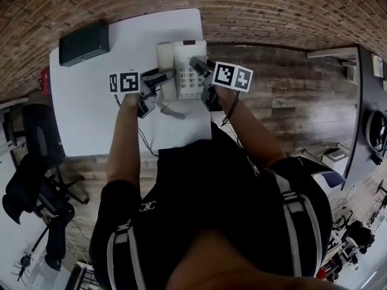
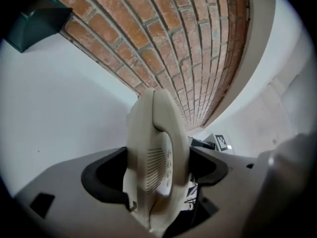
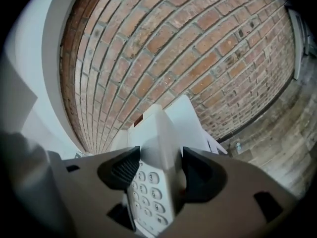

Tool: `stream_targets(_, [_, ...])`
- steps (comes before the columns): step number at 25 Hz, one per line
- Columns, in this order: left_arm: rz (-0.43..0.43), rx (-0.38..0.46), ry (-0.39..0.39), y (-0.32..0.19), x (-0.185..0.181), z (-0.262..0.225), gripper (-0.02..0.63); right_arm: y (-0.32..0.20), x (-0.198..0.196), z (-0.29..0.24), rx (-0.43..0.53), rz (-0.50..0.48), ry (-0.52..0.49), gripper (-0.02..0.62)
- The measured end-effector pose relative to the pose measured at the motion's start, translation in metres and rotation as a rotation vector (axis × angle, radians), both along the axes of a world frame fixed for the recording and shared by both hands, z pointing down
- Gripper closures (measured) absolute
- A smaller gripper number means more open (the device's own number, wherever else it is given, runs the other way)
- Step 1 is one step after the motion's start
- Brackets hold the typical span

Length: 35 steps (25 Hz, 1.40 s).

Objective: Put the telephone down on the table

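Observation:
A cream telephone (image 1: 181, 68) with a keypad sits between both grippers, over the far right part of the white table (image 1: 103, 119). My left gripper (image 1: 163, 76) is shut on its handset side, and the ribbed handset (image 2: 158, 148) fills the gap between the dark pads of the left gripper (image 2: 156, 168). My right gripper (image 1: 201, 66) is shut on the keypad side; the telephone's number keys (image 3: 148, 192) show between the pads of the right gripper (image 3: 161, 170). A grey cord (image 1: 172, 110) trails from the telephone toward me. I cannot tell whether its base touches the table.
A black box (image 1: 84, 42) stands at the table's far left corner. A brick wall (image 1: 254, 11) runs behind the table. A black office chair (image 1: 36, 144) is at the left; wooden floor (image 1: 290, 95) and a dark desk (image 1: 369, 101) are at the right.

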<state>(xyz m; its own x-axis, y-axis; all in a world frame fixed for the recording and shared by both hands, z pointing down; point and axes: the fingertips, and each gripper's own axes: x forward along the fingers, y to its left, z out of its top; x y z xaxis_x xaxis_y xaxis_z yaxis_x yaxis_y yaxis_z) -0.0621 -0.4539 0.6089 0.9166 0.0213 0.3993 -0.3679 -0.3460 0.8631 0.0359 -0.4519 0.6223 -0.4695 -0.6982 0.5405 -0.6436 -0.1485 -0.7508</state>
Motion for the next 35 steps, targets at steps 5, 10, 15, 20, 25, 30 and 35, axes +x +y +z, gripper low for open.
stream_targets(5, [0.027,-0.047,0.011,-0.009,0.004,0.025,0.221,-0.009,0.004,0.021,-0.038,0.007,0.024,0.362])
stream_targets(10, [0.038,-0.078,0.025,-0.011,0.006,0.043,0.221,-0.011,0.006,0.037,-0.066,0.009,0.041,0.362])
stream_targets(15, [0.048,-0.099,0.019,-0.009,0.007,0.054,0.221,-0.009,0.007,0.048,-0.087,0.017,0.051,0.362])
stream_targets(20, [0.076,-0.097,-0.013,-0.001,0.006,0.065,0.221,-0.002,0.005,0.060,-0.103,0.018,0.048,0.362])
stream_targets(25, [0.056,-0.071,-0.022,-0.003,0.007,0.066,0.221,-0.002,0.007,0.063,-0.070,0.038,0.035,0.359])
stream_targets(30, [-0.032,-0.039,-0.044,-0.003,0.001,0.065,0.221,0.000,0.007,0.063,-0.067,0.005,0.019,0.360])
stream_targets(35, [-0.081,0.157,-0.177,-0.005,-0.014,0.050,0.222,-0.002,0.015,0.035,0.038,0.007,0.082,0.360])
